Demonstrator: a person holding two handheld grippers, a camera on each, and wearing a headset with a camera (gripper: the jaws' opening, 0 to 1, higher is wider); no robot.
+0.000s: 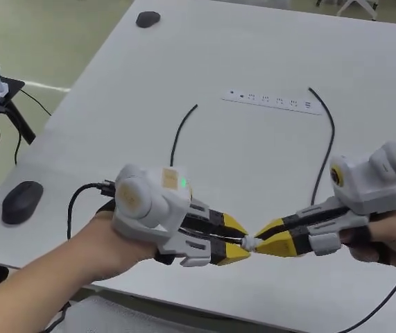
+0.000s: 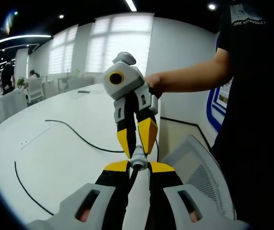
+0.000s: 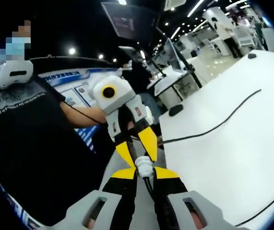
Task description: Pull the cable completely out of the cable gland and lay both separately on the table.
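On the white table, the head view shows a dark mouse at mid left, a second mouse at the top and one power strip. The left gripper view adds a mesh chair back at lower right. Two grippers meet low in the frame. The left gripper has its jaws closed on the black cable. The right gripper pinches the single white cable gland above the table's near edge.

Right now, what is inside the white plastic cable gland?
A thin black cable goes into the white plastic cable gland. The part inside is covered by the gland, so how far it reaches cannot be seen.
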